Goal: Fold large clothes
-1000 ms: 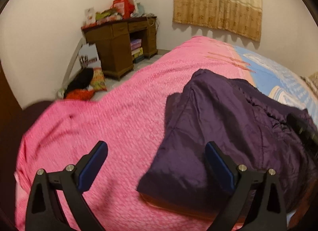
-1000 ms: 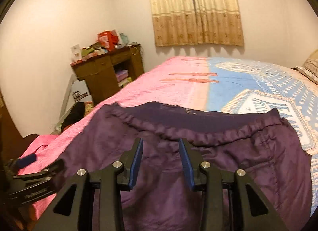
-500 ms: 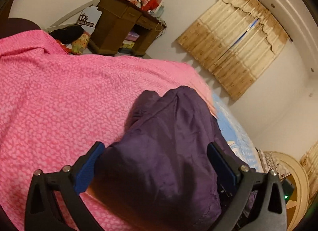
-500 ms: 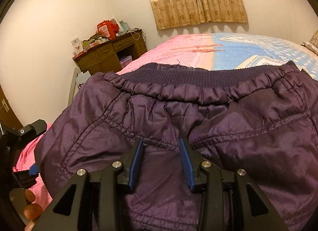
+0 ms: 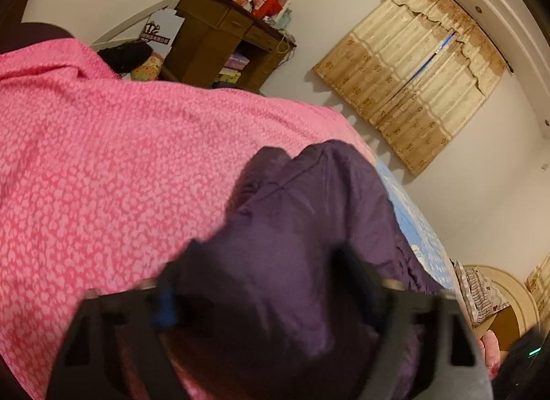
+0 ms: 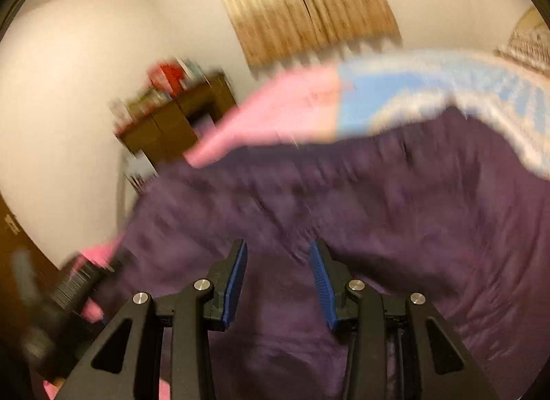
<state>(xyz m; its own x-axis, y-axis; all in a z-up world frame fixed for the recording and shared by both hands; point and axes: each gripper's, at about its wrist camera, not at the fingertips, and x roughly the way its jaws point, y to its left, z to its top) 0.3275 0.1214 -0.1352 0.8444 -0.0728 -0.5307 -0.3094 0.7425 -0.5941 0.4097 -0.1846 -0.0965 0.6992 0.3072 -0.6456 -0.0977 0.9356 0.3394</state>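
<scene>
A dark purple padded garment (image 5: 309, 228) lies bunched on the bed. In the left wrist view my left gripper (image 5: 264, 283) is open, its jaws wide apart on either side of the near end of the garment; the view is blurred. In the right wrist view the same garment (image 6: 378, 200) fills the lower frame, and my right gripper (image 6: 278, 262) is open with fabric lying between and under the blue pads (image 6: 235, 279). Whether either gripper touches the cloth is unclear. The left gripper's body shows blurred at the lower left (image 6: 68, 290).
The bed has a pink patterned cover (image 5: 103, 166) and a blue and white cover (image 6: 429, 90) further along. A brown cluttered desk (image 5: 220, 42) stands by the wall, with bags on the floor beside it. Beige curtains (image 5: 412, 83) hang on the far wall.
My left gripper has moved forward so the garment's end now sits between its jaws. My right gripper view has swung and blurred, and the garment has shifted under it.
</scene>
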